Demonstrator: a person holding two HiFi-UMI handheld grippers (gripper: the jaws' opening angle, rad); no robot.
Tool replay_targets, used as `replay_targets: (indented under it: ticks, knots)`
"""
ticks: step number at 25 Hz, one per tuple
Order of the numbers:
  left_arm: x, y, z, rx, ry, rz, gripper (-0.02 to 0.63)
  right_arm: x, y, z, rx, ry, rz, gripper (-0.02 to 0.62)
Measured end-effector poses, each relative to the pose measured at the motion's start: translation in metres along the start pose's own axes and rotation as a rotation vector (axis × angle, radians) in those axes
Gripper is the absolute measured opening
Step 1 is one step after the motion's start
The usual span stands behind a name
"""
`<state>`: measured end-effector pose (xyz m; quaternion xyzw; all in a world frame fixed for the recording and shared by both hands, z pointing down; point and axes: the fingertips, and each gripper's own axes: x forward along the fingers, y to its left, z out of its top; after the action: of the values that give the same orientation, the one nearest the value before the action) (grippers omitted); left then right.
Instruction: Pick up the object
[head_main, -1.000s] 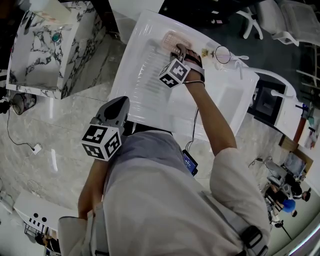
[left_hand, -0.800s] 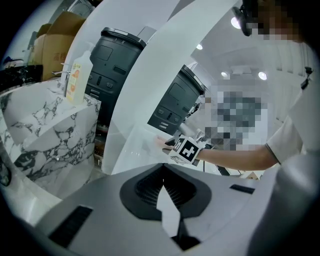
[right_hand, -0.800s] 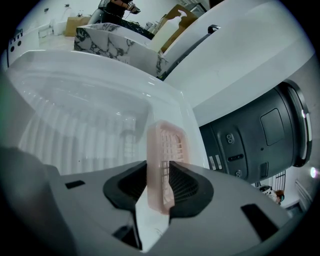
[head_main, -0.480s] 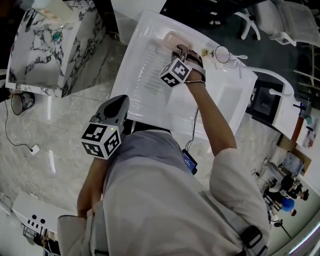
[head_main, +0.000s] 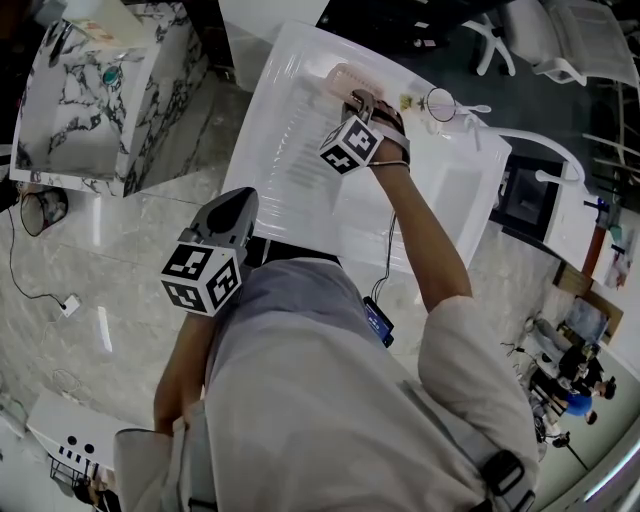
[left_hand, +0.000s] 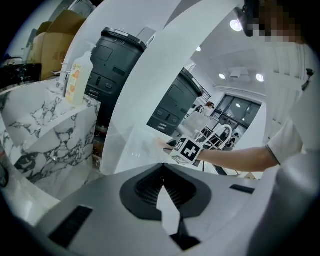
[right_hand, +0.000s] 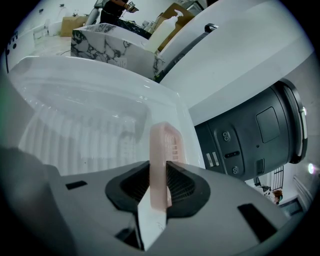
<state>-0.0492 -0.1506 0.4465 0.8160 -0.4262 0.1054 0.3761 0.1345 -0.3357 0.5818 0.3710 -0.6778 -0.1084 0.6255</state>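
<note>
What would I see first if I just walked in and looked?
Probably the pink slotted tray between the right tongs, whose jaws have just been closing and now pinch it, by the far edge of the white drainboard. Then the left tongs, shut and empty, held back near the person's body.

— The pink dish (right_hand: 161, 165), what is it made of?
— It looks like smooth, matt plastic. The white basin (right_hand: 75, 100) is glossy, with ribs.
— And the block (head_main: 60, 120)?
— Polished, with a marble pattern.
</note>
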Motion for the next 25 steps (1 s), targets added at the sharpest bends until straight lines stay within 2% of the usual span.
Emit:
replay_targets:
  ticks: [7,25]
  knots:
    - [-0.005,0.001,0.001,-0.015,-0.005,-0.014,0.003,-0.007,-0.001,-0.002,0.024,0.007,-0.003,0.083]
    - [-0.010,-0.005,0.001,0.012,-0.010,-0.040,0.003,-0.024,0.009,-0.008,0.091,0.018,0.014,0.081]
